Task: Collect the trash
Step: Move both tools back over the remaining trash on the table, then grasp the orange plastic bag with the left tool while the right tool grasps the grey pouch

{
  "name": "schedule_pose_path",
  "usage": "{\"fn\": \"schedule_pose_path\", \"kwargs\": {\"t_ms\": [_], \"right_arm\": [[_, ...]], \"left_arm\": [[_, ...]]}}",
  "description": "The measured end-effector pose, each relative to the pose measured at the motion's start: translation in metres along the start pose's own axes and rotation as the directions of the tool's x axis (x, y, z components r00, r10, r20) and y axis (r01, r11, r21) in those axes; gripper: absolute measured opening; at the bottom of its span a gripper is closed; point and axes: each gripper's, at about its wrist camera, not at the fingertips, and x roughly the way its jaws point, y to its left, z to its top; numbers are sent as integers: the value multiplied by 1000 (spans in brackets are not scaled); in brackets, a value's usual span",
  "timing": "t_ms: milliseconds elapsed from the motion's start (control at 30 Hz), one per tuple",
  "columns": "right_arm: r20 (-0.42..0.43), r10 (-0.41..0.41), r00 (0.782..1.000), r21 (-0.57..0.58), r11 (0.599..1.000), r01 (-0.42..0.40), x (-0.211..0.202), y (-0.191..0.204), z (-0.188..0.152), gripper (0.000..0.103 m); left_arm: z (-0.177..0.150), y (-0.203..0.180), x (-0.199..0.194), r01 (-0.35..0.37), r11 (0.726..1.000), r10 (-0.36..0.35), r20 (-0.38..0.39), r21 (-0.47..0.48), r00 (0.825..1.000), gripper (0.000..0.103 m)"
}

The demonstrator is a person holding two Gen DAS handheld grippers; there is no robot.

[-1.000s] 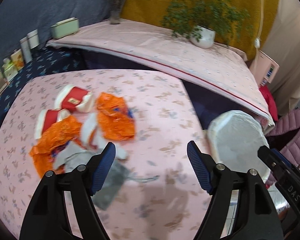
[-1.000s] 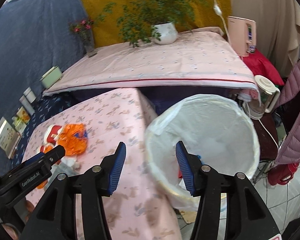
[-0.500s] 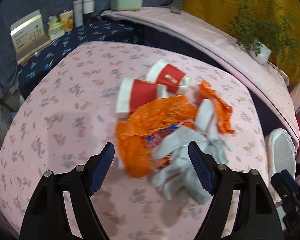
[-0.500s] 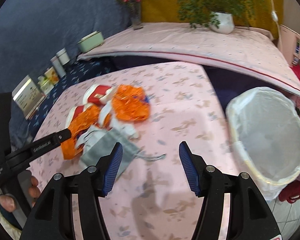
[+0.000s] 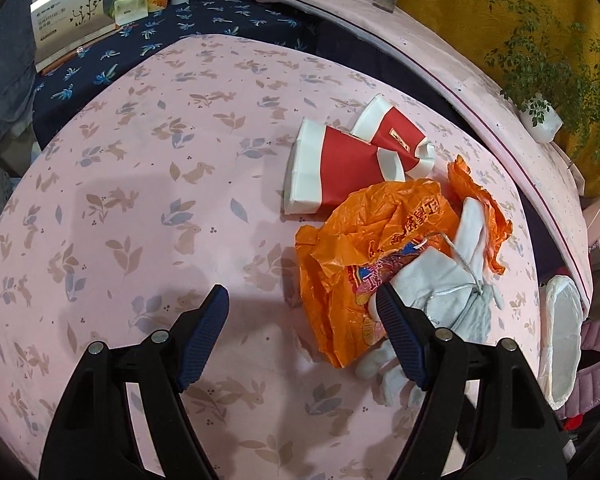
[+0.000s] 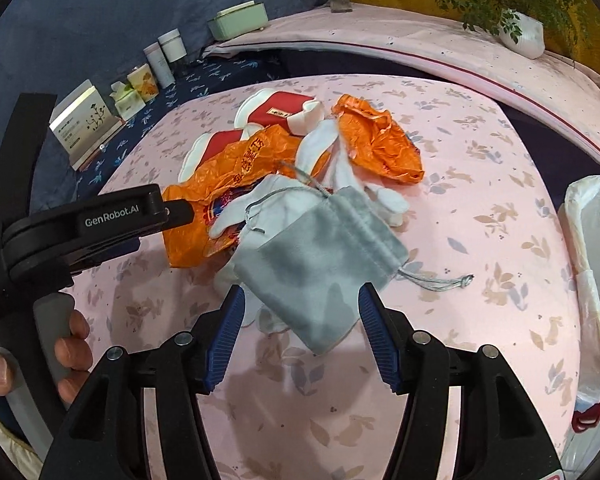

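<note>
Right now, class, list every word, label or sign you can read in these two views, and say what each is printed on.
"GenRobot.AI": white lettering on the side of the left gripper.
Orange plastic bag: large printed characters, crumpled, not readable.
Red paper cup: small gold label, too small to read.
White card box on the blue cloth: lines of print, too small to read.

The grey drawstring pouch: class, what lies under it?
Under the grey drawstring pouch lie white gloves and part of an orange plastic bag. Anything beneath its middle is covered.
</note>
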Motion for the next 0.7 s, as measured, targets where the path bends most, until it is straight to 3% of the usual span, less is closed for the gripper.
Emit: {"fn": "schedule_pose_path", "kwargs": {"t_ms": [167,367,433,500,600,700], "right_arm": [[-28,-3,1000,-19,1000,2,16,10,-2,58],[-45,-18,999,-29,999,16,29,12,-2,57],[-45,-17,999,-26,1000,16,29,10,-2,50],[-41,-16,999,-22,1000,15,28,7,-1,30],[-29,-10,1000,-8,1000,10,22,1,1,12],[0,-11,1000,4,1000,11,10,-4,5,8]], "left_arm": [[-1,-4,7,25,1000,-24,-26,20,999,64],[-2,-11,12,72,996,-69,-59,45,996,37],[-3,-12,11,94,994,-91,-66,53,994,19],[-3,-12,9,103,993,-99,-68,56,993,11],[-2,-15,1,102,992,-99,-48,73,994,7],[-1,-18,-12,110,990,-109,-18,84,994,6]]}}
